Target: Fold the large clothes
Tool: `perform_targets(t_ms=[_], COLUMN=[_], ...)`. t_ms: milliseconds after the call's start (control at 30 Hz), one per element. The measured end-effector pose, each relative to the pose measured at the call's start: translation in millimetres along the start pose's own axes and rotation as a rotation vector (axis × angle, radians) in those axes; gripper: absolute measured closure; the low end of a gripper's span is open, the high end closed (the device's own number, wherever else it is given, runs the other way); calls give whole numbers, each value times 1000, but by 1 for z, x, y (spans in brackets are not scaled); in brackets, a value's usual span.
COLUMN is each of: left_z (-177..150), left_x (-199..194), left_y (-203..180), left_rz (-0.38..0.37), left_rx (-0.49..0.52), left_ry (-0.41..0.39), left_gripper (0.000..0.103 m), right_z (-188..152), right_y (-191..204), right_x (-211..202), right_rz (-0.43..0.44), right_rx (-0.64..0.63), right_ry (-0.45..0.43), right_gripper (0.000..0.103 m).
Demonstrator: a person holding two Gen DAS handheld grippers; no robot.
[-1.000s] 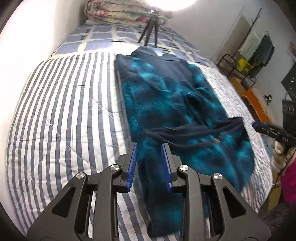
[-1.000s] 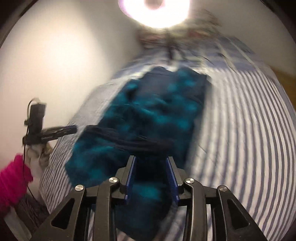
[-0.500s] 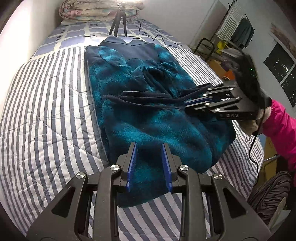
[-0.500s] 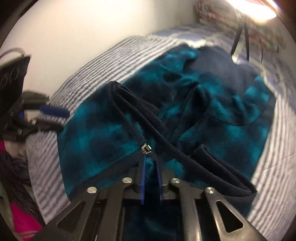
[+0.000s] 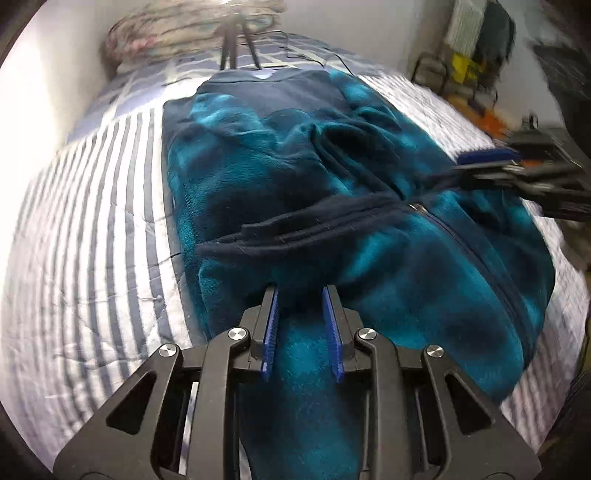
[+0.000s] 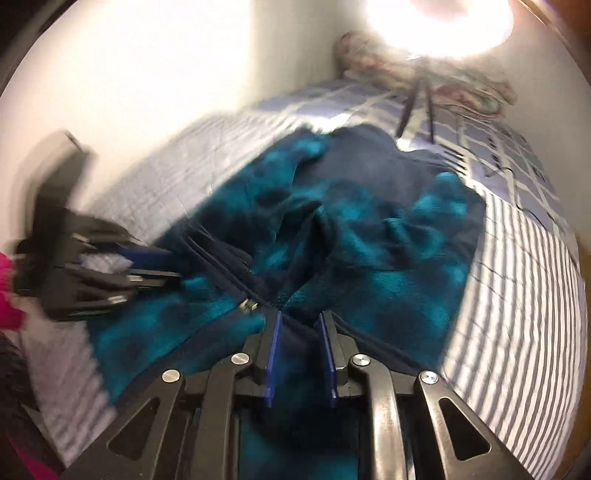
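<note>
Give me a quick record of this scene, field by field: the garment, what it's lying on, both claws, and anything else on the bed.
garment: teal and navy fleece jacket, lying lengthwise, rumpled, zipper pull showing
surface: striped quilt on a bed
left claw: open, over the jacket's near end
right claw: jaws have just been opening; a dark fabric band crosses the gap, not pinched
also on bed: tripod, folded floral blanket at the far end
image quality: edges motion-blurred
</note>
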State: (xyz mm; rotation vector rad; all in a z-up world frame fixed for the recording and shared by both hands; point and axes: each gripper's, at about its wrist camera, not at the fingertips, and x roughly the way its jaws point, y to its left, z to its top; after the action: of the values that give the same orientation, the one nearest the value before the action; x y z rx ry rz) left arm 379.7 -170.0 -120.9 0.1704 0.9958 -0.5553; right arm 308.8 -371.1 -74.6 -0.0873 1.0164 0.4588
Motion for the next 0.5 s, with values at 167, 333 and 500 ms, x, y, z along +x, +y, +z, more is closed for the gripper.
perform_targets(t_ms=[167,333,500], left_z=[3,5,10], left_x=[0,2,-26], left_y=[-2,0,11], left_rz=[21,3,-55], left_rx=[12,-20,-83], left_ry=[-10,-9,-20], left_gripper=[78,78,78], right_z=[-30,-51,-40], right_y=[-1,-46,-43], right_x=[-26,24,-3], right_rz=[54,-15,16], right_rx=[10,114,122], right_ry=[11,93,71], right_gripper=[85,96,87])
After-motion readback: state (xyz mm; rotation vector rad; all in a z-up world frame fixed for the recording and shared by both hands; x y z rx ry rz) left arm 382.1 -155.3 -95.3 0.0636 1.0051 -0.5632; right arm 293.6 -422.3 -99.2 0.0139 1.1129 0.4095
